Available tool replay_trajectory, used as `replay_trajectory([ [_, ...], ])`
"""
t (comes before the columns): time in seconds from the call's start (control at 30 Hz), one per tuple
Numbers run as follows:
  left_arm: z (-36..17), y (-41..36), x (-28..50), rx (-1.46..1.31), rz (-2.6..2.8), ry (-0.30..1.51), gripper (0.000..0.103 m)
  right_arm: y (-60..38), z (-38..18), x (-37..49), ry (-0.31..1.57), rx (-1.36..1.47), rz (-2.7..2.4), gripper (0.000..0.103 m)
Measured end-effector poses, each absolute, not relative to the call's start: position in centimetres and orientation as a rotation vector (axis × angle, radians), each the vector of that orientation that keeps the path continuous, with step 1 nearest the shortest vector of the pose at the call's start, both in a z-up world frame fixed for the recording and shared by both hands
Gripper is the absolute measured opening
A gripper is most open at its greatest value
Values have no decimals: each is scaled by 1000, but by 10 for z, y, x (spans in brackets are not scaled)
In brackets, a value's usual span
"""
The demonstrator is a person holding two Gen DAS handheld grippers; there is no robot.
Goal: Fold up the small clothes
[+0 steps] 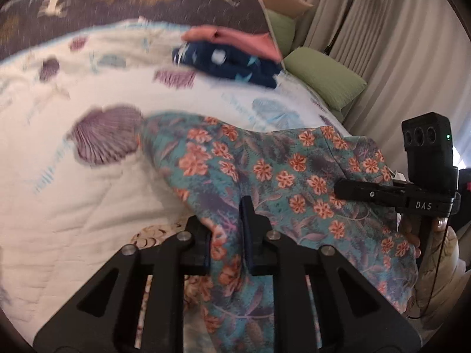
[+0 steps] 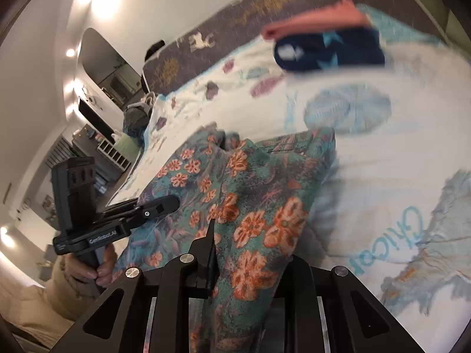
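Legibly, white "DAS" lettering shows on the black right gripper (image 1: 347, 190) in the left wrist view; "GenRobot.AI" is printed on the black left gripper (image 2: 173, 203) in the right wrist view. Blue script on the white shell-print quilt (image 2: 382, 176) seems to read "Chicco", upside down.

Teal floral cotton garment with orange blossoms (image 1: 265, 176) is stretched between both grippers above the quilt, long axis running roughly 8 to 2 o'clock in the left view. Left gripper (image 1: 226, 235): jaws clenched on a bunched fold of the garment. Right gripper (image 2: 244, 253): cloth drapes over the fingers, one finger hidden, jaws appear clamped on the garment.

Fabric is thin, creased, hanging in soft folds. At 12 o'clock in the left view, well apart, sits a folded stack: salmon-pink cloth (image 1: 232, 36) on navy star-print cloth (image 1: 229, 64), both blurred. Green pillows (image 1: 323, 76) at 2 o'clock; pleated beige curtain (image 1: 397, 29) behind them.
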State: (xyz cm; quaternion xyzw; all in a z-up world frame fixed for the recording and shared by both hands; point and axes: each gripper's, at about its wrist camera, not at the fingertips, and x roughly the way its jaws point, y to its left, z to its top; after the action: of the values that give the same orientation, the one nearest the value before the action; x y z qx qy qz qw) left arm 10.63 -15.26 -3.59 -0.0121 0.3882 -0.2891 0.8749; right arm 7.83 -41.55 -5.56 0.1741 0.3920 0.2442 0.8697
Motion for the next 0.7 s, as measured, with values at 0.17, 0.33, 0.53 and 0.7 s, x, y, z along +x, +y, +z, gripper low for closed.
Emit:
replay_trajectory([
  [0.17, 5, -148, 80, -18, -629, 701, 16, -407, -17, 44, 705, 292, 476, 20],
  [0.33, 39, -144, 55, -23, -651, 614, 15, -400, 22, 11, 602, 233, 436, 19],
  [0.53, 84, -150, 32, 4, -668, 489, 15, -402, 67, -21, 457, 209, 387, 19],
  [0.7, 133, -165, 41, 50, -668, 404, 15, -407, 110, -23, 373, 181, 342, 19],
])
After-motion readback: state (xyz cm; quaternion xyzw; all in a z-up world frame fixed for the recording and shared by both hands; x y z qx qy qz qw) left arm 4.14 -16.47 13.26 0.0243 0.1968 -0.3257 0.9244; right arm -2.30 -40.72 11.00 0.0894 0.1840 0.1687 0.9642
